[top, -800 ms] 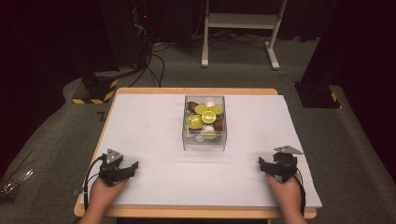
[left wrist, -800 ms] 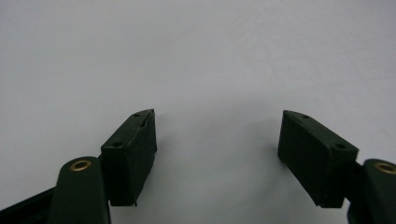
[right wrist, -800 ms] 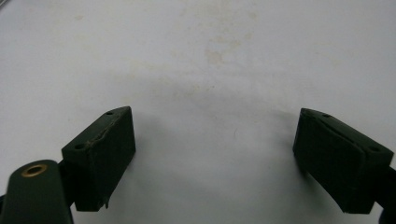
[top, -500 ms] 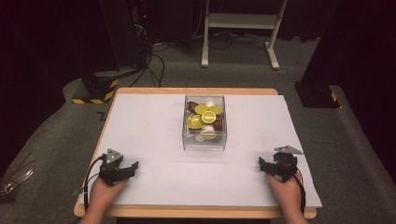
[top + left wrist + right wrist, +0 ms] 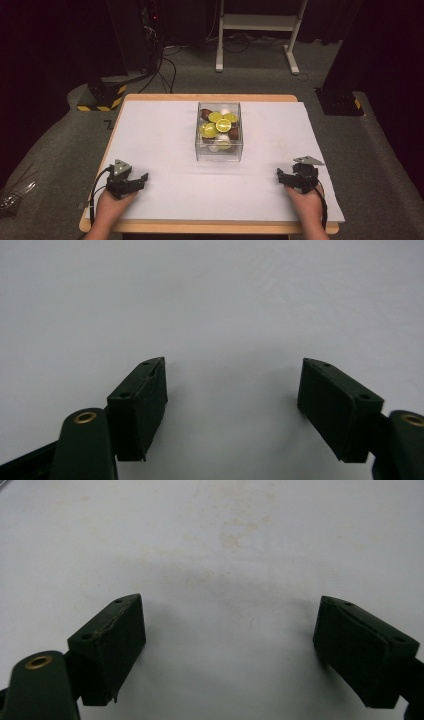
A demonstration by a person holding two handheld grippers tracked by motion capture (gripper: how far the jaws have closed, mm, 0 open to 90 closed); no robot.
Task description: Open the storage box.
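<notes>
Risk we note: left gripper [image 5: 141,178] and right gripper [image 5: 281,173], jaws spread and empty, could shove the clear box [image 5: 219,131] of fruit pieces [image 5: 218,124] when reaching.

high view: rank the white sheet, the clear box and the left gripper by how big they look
1. white sheet, covering most of the table top.
2. clear box, holding lime halves.
3. left gripper, open; it looks smaller than the box, though it sits nearer the camera.
</notes>
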